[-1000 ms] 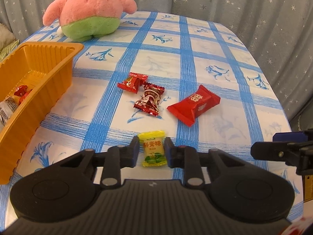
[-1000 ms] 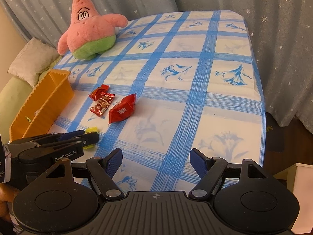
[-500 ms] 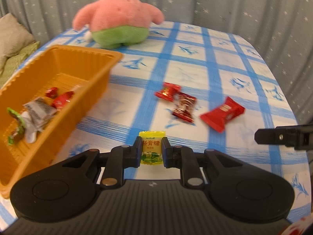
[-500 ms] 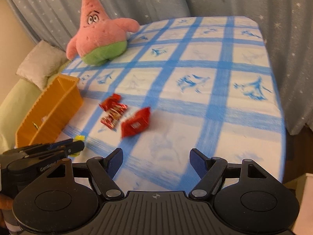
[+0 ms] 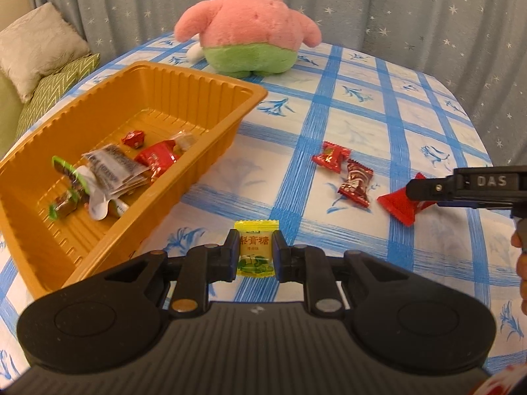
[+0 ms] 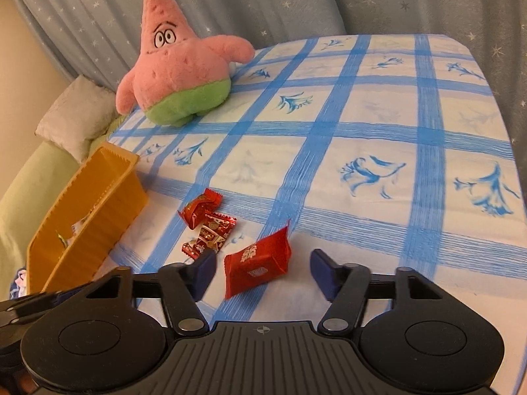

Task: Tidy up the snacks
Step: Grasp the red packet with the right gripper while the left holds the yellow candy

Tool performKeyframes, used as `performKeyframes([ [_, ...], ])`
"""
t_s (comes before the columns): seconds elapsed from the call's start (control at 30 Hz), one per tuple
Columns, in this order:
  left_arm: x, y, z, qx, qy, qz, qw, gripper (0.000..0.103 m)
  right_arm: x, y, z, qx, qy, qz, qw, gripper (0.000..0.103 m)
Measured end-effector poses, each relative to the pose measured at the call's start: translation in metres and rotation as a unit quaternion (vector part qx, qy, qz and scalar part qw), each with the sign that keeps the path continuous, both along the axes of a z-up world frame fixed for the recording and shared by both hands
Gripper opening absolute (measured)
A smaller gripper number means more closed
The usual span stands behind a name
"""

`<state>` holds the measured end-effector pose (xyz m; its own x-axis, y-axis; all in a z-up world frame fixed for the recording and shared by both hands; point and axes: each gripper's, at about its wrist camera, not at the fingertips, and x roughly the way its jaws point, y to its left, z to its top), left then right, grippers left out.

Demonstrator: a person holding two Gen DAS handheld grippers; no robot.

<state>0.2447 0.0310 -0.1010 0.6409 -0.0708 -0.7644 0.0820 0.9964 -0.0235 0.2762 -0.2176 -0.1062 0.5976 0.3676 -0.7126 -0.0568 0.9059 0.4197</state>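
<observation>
L gripper (image 5: 255, 252) was clamped on the yellow candy (image 5: 256, 252), held above the table (image 5: 388, 121) just beside the orange tray (image 5: 210, 85) at the table's left edge. R gripper (image 6: 263, 271) had fingers wide apart, straddling the red packet (image 6: 257, 265); 2 more red candies (image 6: 206, 222) lay btwn it & the tray.

A table (image 6: 378, 138) wears a white cloth with blue checks and flowers. Grey curtains (image 5: 411, 10) sprinkled with small white stars hang behind it. At the left, a pale cushion (image 5: 36, 46) rests on a green sofa (image 6: 39, 177). The light is warm.
</observation>
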Motion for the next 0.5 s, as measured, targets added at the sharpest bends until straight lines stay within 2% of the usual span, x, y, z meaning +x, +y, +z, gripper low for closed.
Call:
performKeyframes([
  [0.07, -0.001, 0.002, 0.000, -0.001, 0.001, 0.003, 1.0000, 0.018, 0.003, 0.002, -0.004, -0.002, 0.003, 0.000, 1.000, 0.052],
  [0.1, -0.001, 0.002, 0.000, -0.001, 0.001, 0.004, 1.0000, 0.018, 0.004, 0.003, -0.005, -0.003, 0.004, 0.001, 1.000, 0.041],
  [0.13, -0.002, 0.002, 0.000, -0.001, 0.001, 0.005, 1.0000, 0.018, 0.004, 0.005, -0.007, -0.002, 0.004, 0.004, 1.000, 0.038],
  [0.5, -0.010, 0.007, 0.005, -0.005, 0.000, 0.016, 0.9999, 0.018, -0.004, 0.017, -0.004, -0.027, -0.011, 0.030, 0.999, 0.029],
])
